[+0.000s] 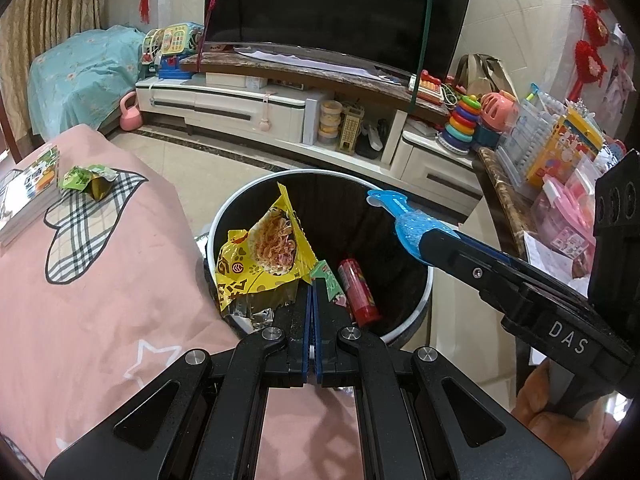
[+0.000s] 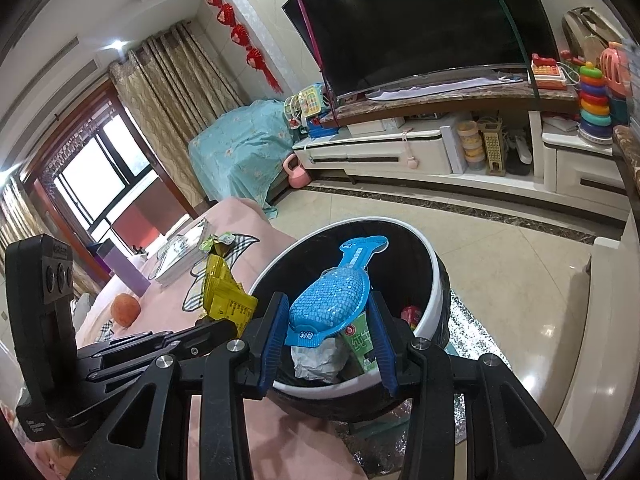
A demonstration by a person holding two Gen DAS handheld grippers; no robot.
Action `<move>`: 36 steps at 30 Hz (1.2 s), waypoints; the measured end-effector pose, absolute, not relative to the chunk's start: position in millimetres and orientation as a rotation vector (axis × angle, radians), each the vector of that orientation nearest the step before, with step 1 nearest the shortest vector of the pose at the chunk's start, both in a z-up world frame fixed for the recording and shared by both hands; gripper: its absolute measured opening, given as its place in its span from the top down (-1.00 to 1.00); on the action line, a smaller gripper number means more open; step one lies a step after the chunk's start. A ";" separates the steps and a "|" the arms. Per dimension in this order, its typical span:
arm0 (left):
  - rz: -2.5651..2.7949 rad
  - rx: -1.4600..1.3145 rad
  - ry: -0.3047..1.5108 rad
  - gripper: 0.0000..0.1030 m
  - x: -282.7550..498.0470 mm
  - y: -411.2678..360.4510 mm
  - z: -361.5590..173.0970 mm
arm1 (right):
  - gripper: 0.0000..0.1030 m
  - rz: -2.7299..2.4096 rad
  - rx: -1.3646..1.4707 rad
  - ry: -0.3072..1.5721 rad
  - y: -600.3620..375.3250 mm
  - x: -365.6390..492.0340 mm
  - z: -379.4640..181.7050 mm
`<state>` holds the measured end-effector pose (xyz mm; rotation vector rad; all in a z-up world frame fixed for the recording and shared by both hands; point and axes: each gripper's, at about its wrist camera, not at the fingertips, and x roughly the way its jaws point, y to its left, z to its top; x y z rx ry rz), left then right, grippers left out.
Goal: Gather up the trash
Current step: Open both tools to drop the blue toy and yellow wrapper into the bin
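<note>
Pressed flat together, the blue pads of the left gripper pinch the corner of a yellow snack wrapper, which hangs over the near rim of the round white-rimmed trash bin. Opposite it, the right gripper clamps a blue fish-shaped packet between its two fingers, holding it above the bin's mouth. Inside the bin lie a red tube, a green carton and crumpled white paper. Another green wrapper sits on the pink cloth beside stacked booklets.
</note>
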<state>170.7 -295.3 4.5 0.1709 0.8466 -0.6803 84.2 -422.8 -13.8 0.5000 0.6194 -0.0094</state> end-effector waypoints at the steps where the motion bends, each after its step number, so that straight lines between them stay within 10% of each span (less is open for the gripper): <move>1: -0.680 0.173 0.847 0.98 172.0 -296.6 4.3 | 0.21 -0.008 0.499 0.621 -423.2 86.1 -14.0; 36: -0.689 0.200 0.916 0.98 210.5 -329.0 -13.5 | 0.27 0.006 0.509 0.701 -438.7 129.6 -30.7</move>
